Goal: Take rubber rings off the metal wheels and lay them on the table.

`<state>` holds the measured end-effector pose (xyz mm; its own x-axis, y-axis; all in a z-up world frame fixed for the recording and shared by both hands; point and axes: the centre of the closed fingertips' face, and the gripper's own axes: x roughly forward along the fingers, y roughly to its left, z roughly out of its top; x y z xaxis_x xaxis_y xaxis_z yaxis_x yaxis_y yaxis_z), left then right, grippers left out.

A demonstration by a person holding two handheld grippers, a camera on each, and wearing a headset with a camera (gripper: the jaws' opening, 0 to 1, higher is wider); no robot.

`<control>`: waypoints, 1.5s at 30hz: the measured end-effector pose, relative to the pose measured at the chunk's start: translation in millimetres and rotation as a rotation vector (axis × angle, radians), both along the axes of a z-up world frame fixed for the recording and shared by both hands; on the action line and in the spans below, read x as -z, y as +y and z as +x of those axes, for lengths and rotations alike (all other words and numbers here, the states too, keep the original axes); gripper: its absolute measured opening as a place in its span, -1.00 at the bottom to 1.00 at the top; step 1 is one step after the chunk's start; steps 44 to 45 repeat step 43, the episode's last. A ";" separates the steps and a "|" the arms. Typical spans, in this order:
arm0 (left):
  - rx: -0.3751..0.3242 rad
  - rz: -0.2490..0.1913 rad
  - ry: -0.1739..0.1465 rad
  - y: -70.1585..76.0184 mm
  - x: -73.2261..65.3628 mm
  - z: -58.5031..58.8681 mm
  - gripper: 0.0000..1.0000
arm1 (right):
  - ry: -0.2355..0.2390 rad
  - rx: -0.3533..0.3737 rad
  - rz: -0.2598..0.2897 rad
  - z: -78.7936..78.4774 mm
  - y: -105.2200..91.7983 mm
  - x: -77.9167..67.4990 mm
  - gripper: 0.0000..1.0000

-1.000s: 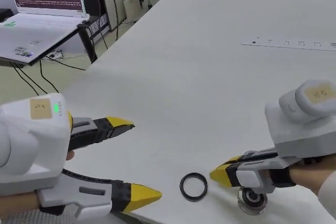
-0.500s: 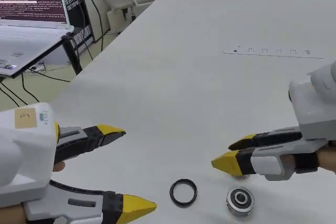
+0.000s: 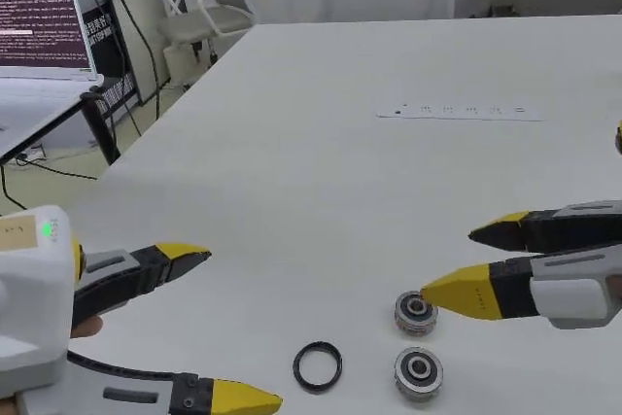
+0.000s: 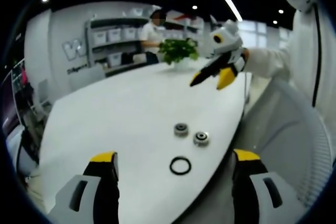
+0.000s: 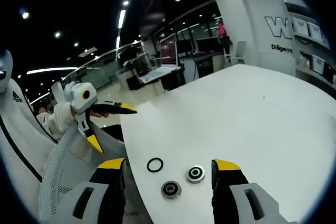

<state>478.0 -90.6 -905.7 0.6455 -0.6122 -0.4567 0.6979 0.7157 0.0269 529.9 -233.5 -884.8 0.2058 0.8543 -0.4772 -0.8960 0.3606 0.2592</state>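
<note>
1 black rubber ring [image 3: 318, 366] lies flat on the white surface [image 3: 321, 143]. 2 metal wheels [image 3: 416, 311] sit just right of it, seemingly bare. The left tongs [image 3: 240, 328] gape empty left of the ring; the right tongs [image 3: 449, 260], also parted and empty, hang to its right.

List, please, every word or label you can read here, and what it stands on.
"Diligent": on the wall, below big letters beginning "W".
On the screen: lines of text, too small to read.
On the sign beside it: blurred.
On the sticker on the left gripper: blurred.
</note>
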 end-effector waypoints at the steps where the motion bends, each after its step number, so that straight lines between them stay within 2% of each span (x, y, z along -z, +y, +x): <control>1: 0.002 -0.004 -0.002 -0.4 -0.4 -0.2 0.81 | -0.016 0.013 -0.003 -1.1 -6.1 0.0 0.34; 3: 0.000 -0.009 -0.005 0.2 -0.4 0.1 0.81 | -0.035 0.027 -0.004 -4.5 -15.0 1.7 0.43; 9: -0.006 -0.029 0.002 0.8 0.2 -0.1 0.84 | -0.037 0.052 -0.004 -18.5 -35.0 11.3 0.69; 10: -0.009 -0.030 0.005 1.3 1.0 -0.2 0.84 | -0.038 0.056 -0.010 -21.7 -38.7 14.7 0.72; 12: -0.013 -0.034 0.012 1.6 2.0 -0.7 0.87 | -0.036 0.063 -0.026 -18.7 -46.7 22.5 0.76; 17: -0.030 -0.051 0.008 3.6 0.9 0.0 0.92 | -0.028 0.085 -0.053 -27.5 -57.9 38.7 0.89; 19: -0.046 -0.057 0.006 6.9 1.5 0.8 0.94 | -0.021 0.096 -0.057 -30.2 -61.7 43.7 0.91; 23: -0.082 -0.096 0.023 12.9 3.6 0.4 1.00 | -0.012 0.119 -0.073 -33.8 -70.1 53.0 0.96; 25: -0.087 -0.100 0.010 14.6 2.0 1.1 1.00 | -0.004 0.125 -0.080 -35.8 -73.7 57.6 0.98; 28: -0.104 -0.111 0.008 14.9 0.4 1.5 1.00 | 0.012 0.133 -0.099 -39.2 -78.5 65.8 0.98; 40: -0.118 -0.105 0.017 14.2 1.8 -0.1 1.00 | 0.048 0.147 -0.119 -48.8 -84.1 80.3 0.98; 43: -0.122 -0.098 0.025 15.7 4.7 -0.2 1.00 | 0.063 0.137 -0.163 -52.5 -86.1 89.4 0.98; 45: -0.122 -0.098 0.025 15.7 4.7 -0.2 1.00 | 0.063 0.137 -0.163 -52.5 -86.1 89.4 0.98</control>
